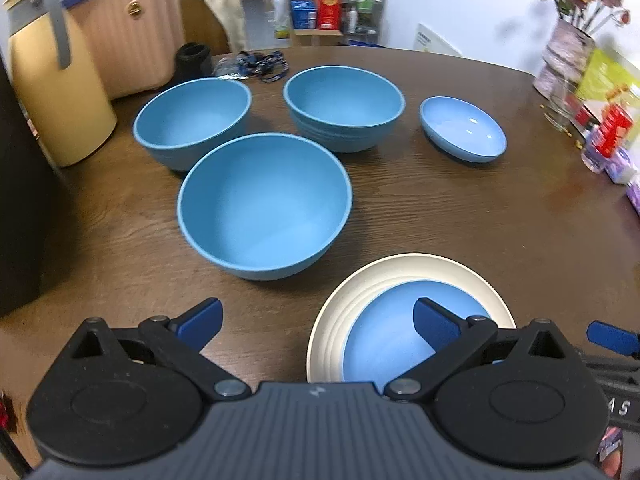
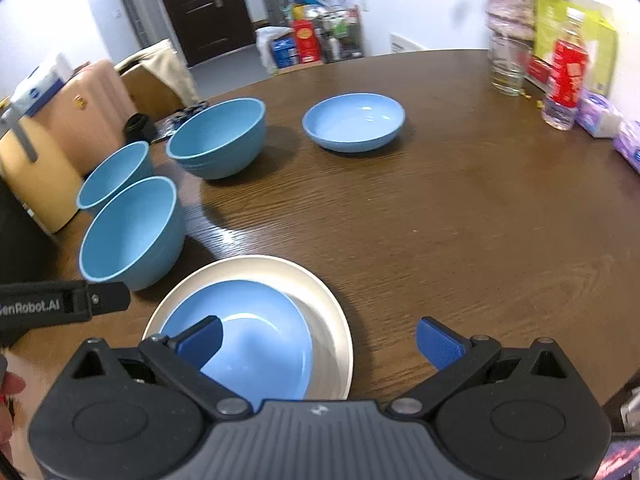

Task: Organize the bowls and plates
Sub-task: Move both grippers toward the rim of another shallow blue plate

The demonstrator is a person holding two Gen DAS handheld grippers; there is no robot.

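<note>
- The left tool [image 1: 318,322] hangs over the near edge of the brown wooden table [image 1: 460,216], its blue fingers [image 1: 200,320] spread wide with nothing between them.
- The right tool [image 2: 318,340] is just as wide open and empty; one blue finger [image 2: 202,338] shows in front of the near blue dish [image 2: 256,320].
- That near blue dish sits inside a cream plate [image 2: 332,304], close to the table's near edge.
- Three deep blue bowls stand left of centre: front bowl [image 1: 264,204], back-left bowl [image 1: 192,120], back-right bowl [image 1: 344,106]. The front and back-left bowls are just beside each other.
- A shallow blue far dish [image 1: 464,128] stands alone, well apart from the plate.
- In the right wrist view, the black body of the left tool enters at the left edge, printed "enRobot.AI" [image 2: 30,306]; the first letter is cut off.
- In the left wrist view, white letters "A S" [image 1: 618,408] show on the right tool's body.
- A bottle [image 2: 566,76] with a red label stands by a glass vase [image 2: 508,64]; the label's print is too blurred to read.
- A pink suitcase [image 1: 136,32] stands behind the table.
</note>
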